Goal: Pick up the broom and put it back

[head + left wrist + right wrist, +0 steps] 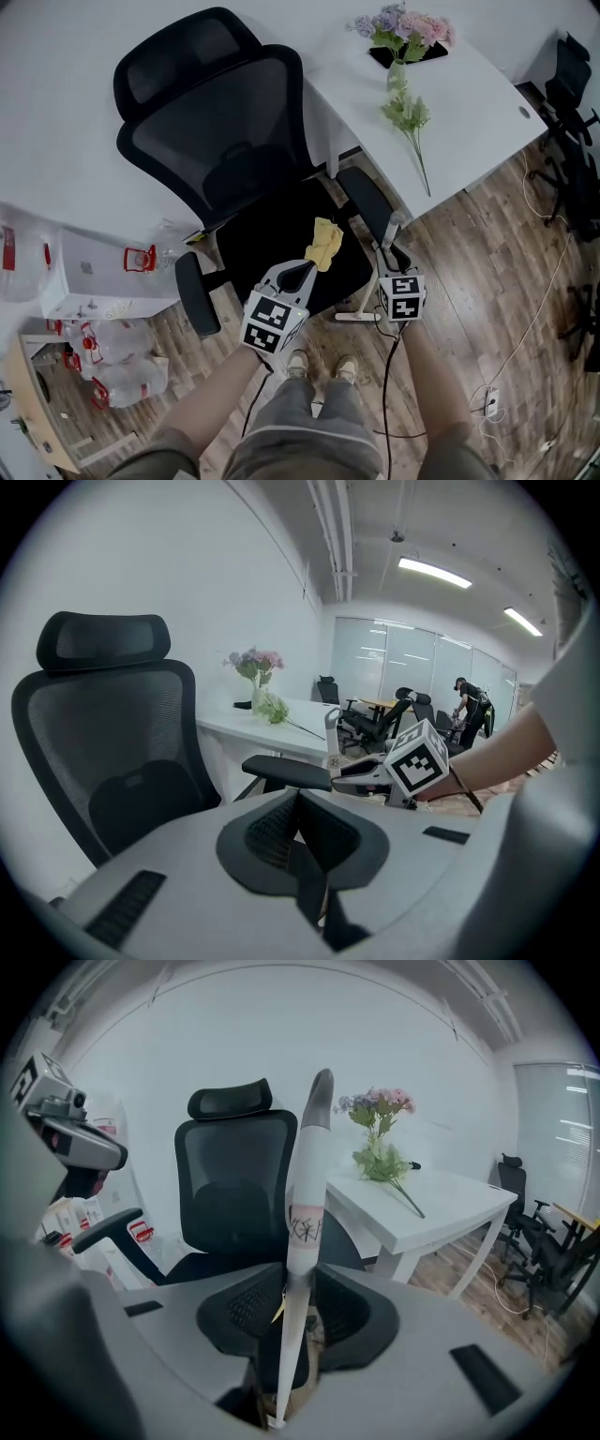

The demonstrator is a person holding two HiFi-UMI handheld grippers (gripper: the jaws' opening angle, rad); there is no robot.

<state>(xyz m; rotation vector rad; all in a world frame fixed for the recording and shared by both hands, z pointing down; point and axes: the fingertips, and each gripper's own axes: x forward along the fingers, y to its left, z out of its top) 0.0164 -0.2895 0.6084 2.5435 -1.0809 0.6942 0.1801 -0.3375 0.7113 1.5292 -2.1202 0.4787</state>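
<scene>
- My right gripper (298, 1283) has its fingers clamped on the white round broom handle (305, 1204). The handle rises upright out of them, with a pink label partway up and a grey tip on top.
- In the head view that handle (392, 228) stands just beside the right armrest of the black mesh office chair (225, 141).
- My left gripper (298, 803) has its fingers pressed together with nothing between them. It hangs over the front of the chair's seat.
- A crumpled yellow cloth (324, 244) lies near the middle of the seat, just beside the left fingertips.
- The white table (469, 103) stands to the right of the chair. A vase of pink and purple flowers (403, 28) is at its far edge, and a loose green stem (412, 122) lies nearer the front edge.
- The wood-plank floor (487, 281) carries loose cables (534, 319) on the right.
- A low white cabinet (94, 272) and clear plastic bags (122, 361) are on the left.
</scene>
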